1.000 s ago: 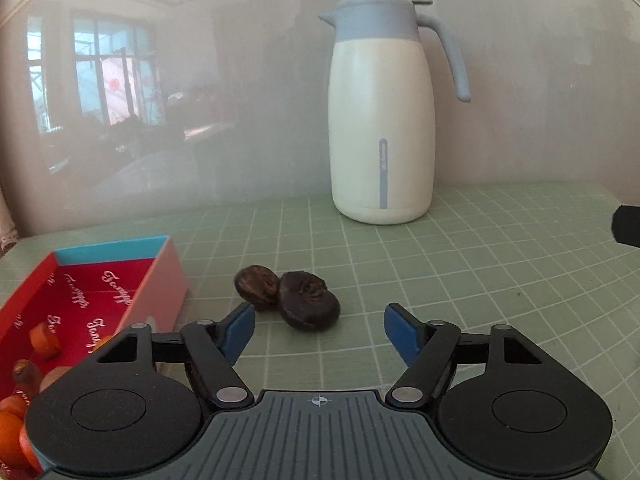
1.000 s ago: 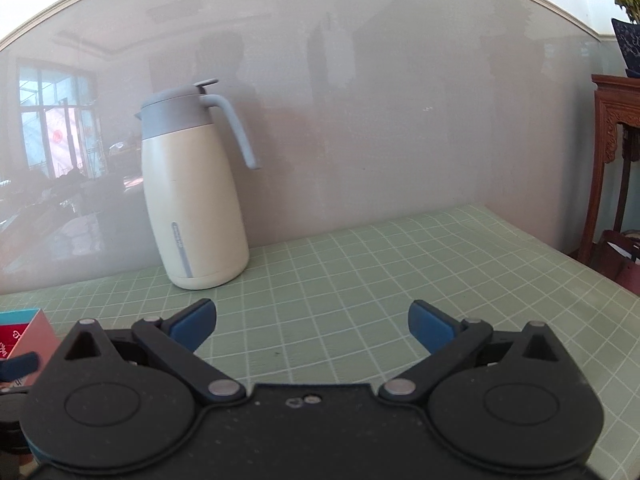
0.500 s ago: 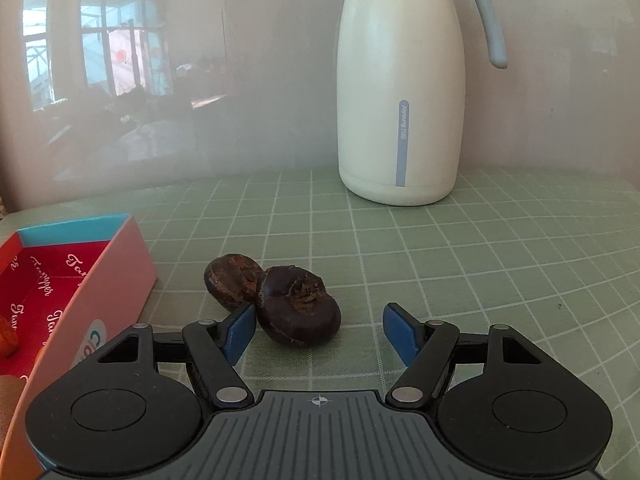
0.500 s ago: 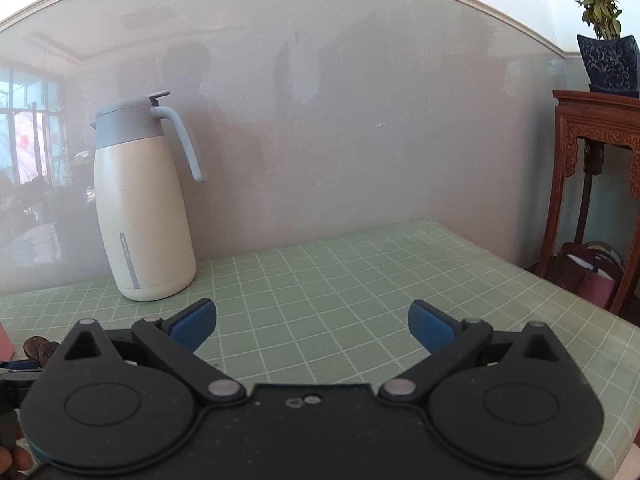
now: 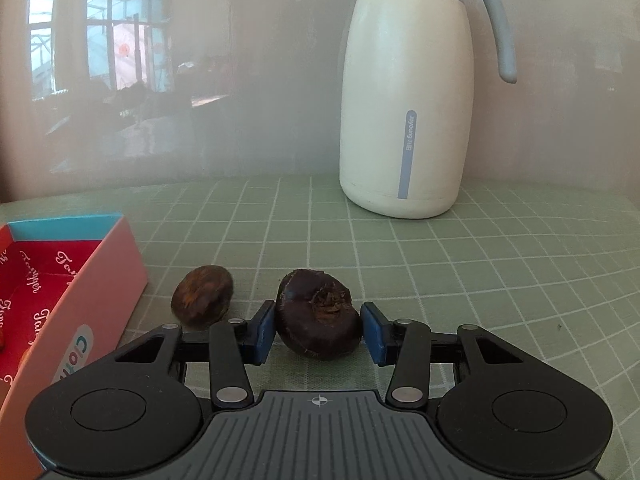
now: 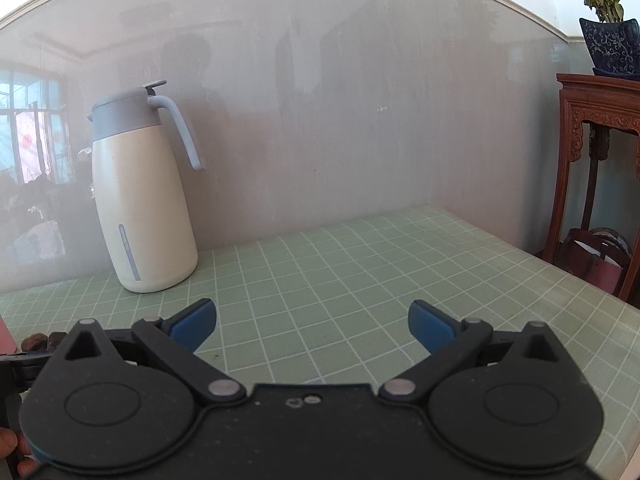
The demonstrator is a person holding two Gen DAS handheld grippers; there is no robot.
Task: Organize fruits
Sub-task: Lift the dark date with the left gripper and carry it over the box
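A dark brown fruit [image 5: 318, 320] lies on the green grid mat [image 5: 480, 280], between the blue pads of my left gripper [image 5: 318, 334]. The jaws are closing, and both pads touch the fruit's sides. A lighter brown fruit [image 5: 202, 296] lies just to its left, outside the jaws. A pink box with a red inside [image 5: 100, 280] stands at the left. My right gripper [image 6: 312, 326] hovers open over bare mat with nothing between its fingers. At the right wrist view's far left edge a brown fruit [image 6: 38, 342] peeks out.
A cream jug with a grey lid and handle [image 5: 404, 120] stands at the back against the glossy wall, also the jug [image 6: 140, 200] in the right wrist view. A carved wooden stand [image 6: 600, 160] with a potted plant [image 6: 610, 40] sits past the table's right edge.
My left gripper's jaws have come in from wide apart onto the dark fruit, which now sits apart from the lighter one. The right view has swung a little to the right.
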